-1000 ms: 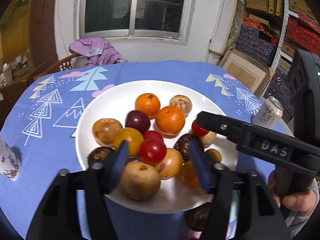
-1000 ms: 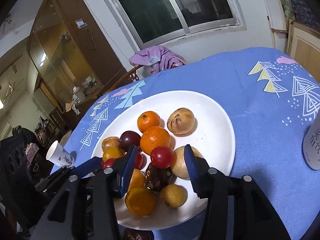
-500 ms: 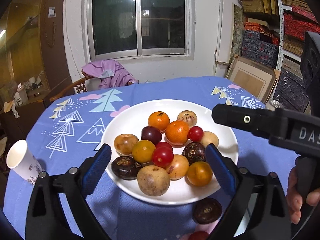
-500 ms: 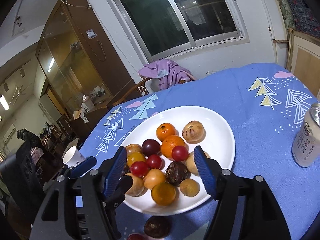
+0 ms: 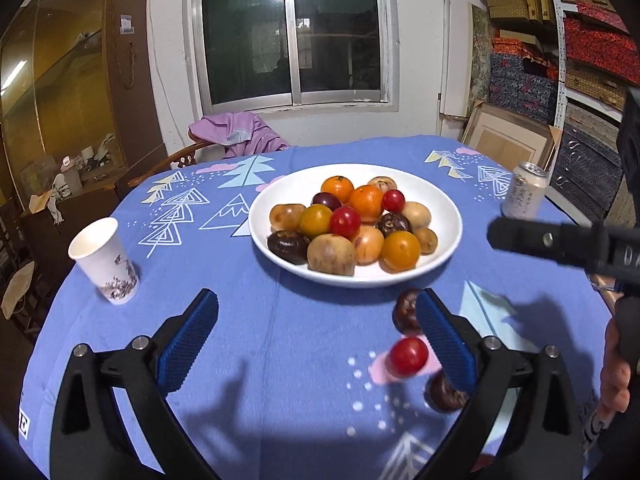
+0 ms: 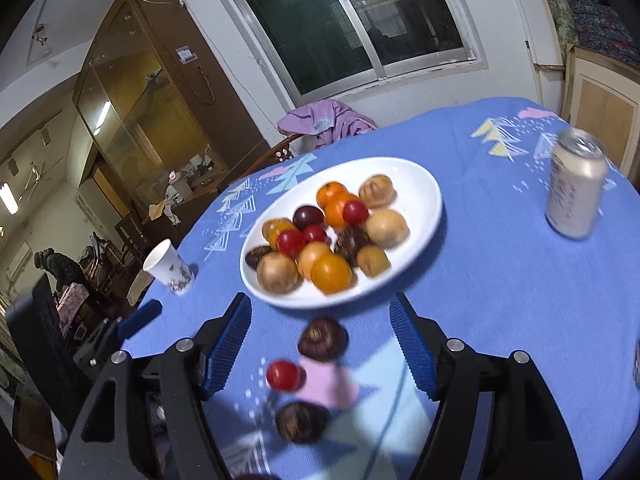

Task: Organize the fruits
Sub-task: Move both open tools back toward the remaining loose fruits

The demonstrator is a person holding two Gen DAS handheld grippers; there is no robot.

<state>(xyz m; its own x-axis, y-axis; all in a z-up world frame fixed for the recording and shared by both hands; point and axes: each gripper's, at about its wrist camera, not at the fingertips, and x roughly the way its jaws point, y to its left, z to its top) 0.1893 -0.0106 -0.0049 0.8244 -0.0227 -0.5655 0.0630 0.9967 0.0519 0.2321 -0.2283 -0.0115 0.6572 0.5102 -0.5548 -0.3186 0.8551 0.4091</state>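
Right wrist view: my right gripper (image 6: 320, 344), jaws wide and empty, frames the dark fruit (image 6: 322, 337) at lower centre, below the plate (image 6: 416, 216); left gripper (image 5: 316, 344) also open.

White plate (image 5: 448, 236): round and shallow, flat on the blue-clothed bench (image 5: 280, 340), heaped with small round fruits.
Fruit pile (image 5: 348, 226): two orange tangerines at the back, touching; a dark purple plum just left of them; red cherry tomatoes on top of the heap; yellow-orange tomatoes at the left and front right; tan-brown fruits around the edges; dark wrinkled brown fruits at the front left and in the middle.
Loose dark fruit, nearer the plate (image 6: 322, 337): brown-purple, on the cloth just in front of the plate's rim.
Loose red tomato (image 6: 283, 375): glossy, on the cloth beside a pink print.
Second loose dark fruit (image 6: 301, 421): blurred, lies closest to the camera.
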